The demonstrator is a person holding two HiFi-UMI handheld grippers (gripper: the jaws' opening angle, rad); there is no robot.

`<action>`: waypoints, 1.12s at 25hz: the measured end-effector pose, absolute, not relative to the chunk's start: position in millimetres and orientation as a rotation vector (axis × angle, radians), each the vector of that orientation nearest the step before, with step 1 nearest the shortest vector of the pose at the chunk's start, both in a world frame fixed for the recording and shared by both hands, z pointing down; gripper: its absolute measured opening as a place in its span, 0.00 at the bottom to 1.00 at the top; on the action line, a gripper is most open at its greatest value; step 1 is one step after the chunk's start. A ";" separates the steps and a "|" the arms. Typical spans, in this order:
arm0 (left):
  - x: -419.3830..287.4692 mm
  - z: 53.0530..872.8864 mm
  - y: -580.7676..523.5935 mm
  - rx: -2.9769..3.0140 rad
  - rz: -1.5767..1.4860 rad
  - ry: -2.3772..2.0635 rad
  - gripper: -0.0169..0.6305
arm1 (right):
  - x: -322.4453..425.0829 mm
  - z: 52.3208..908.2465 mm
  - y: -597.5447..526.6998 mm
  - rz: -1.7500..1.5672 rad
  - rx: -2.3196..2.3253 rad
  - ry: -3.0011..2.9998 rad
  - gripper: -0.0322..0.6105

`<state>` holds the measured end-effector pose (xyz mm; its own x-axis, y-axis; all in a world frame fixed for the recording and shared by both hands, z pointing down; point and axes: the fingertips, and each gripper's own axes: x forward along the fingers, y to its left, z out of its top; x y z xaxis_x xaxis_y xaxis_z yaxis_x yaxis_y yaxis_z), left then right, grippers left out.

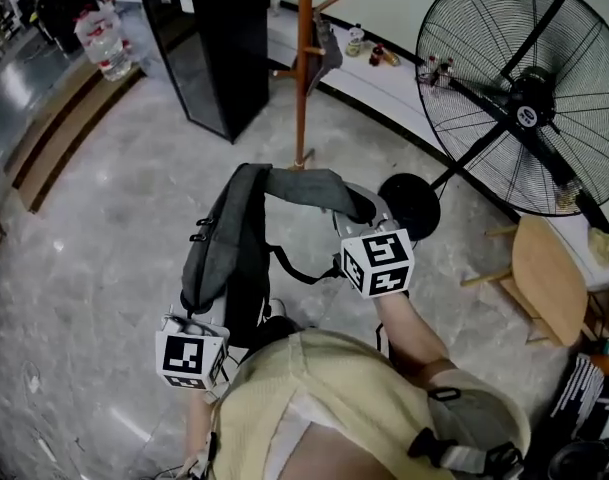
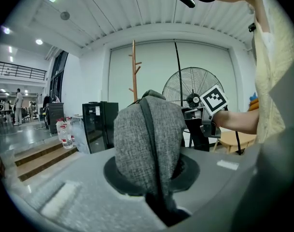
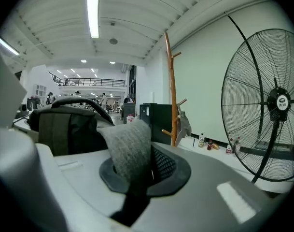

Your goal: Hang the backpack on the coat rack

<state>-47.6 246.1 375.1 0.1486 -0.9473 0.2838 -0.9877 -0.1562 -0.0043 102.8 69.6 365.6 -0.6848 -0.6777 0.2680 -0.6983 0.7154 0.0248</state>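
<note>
Glossy marbled floor [image 1: 94,268] beneath grey woven backpack [image 1: 227,243]

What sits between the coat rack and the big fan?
A few small bottles on the white wall ledge; the head view and right gripper view both show them.

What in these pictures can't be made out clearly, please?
- The coat rack: its top is cut off by the upper edge of the head view, and its foot is mostly behind the backpack.
- The backpack's lower end: in the head view it is hidden by the person's shoulder.
- The grey thing hanging on the rack: too small in the right gripper view to identify.
- The bottles by the wall: too small to read.
</note>
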 end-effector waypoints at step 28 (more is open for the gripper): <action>-132.0 371.1 117.2 2.378 0.468 -1.873 0.12 | 41.1 356.5 -53.2 -0.065 1.163 -2.629 0.09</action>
